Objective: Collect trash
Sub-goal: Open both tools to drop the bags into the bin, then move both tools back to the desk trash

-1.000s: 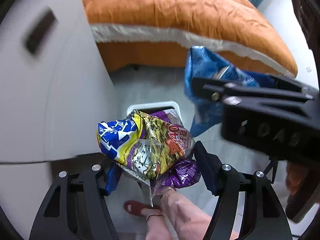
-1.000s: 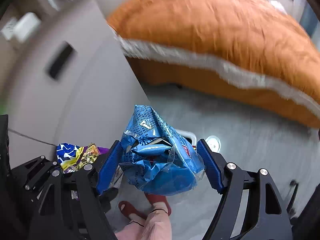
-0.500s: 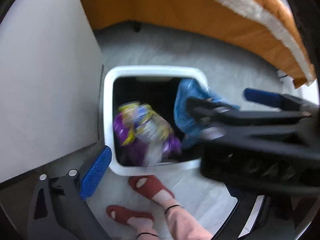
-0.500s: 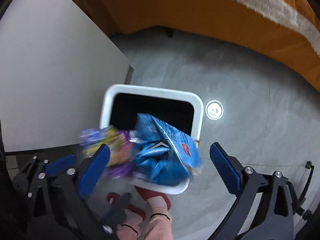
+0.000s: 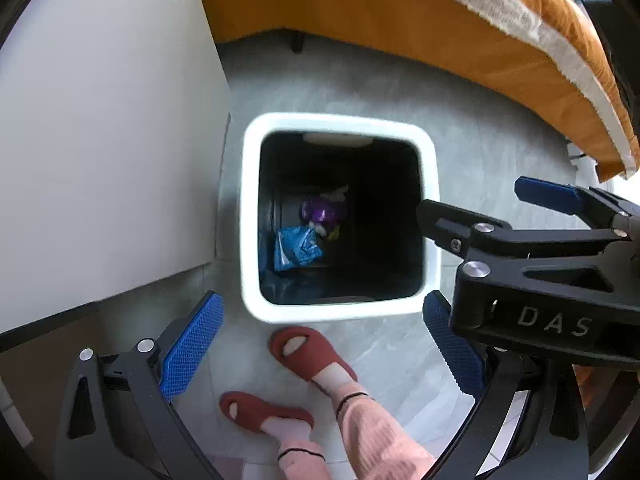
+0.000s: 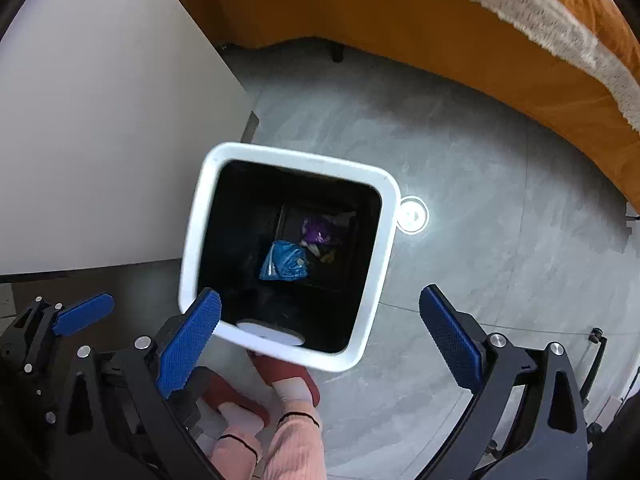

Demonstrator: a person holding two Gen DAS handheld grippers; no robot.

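A white-rimmed bin [image 5: 340, 314] [image 6: 192, 232] with a black inside stands on the grey floor right below both grippers. At its bottom lie a crumpled blue wrapper [image 5: 296, 246] [image 6: 286, 266] and a purple wrapper [image 5: 324, 212] [image 6: 322, 230]. My left gripper [image 5: 320, 348] hangs open above the bin's near edge, nothing between its blue pads. My right gripper [image 6: 320, 338] is open and empty too, over the bin; in the left wrist view it reaches in from the right [image 5: 520, 220].
A white cabinet side [image 5: 100, 140] stands left of the bin. An orange bed with a white fringed cover [image 5: 460, 48] runs along the back and right. A person's feet in red slippers [image 5: 308, 356] are just in front of the bin. A round floor fitting [image 6: 413, 216] lies beside it.
Both grippers held wrappers a second ago, then opened and sank toward the bin. The colourful and blue wrappers fell and now lie at the bin's bottom.
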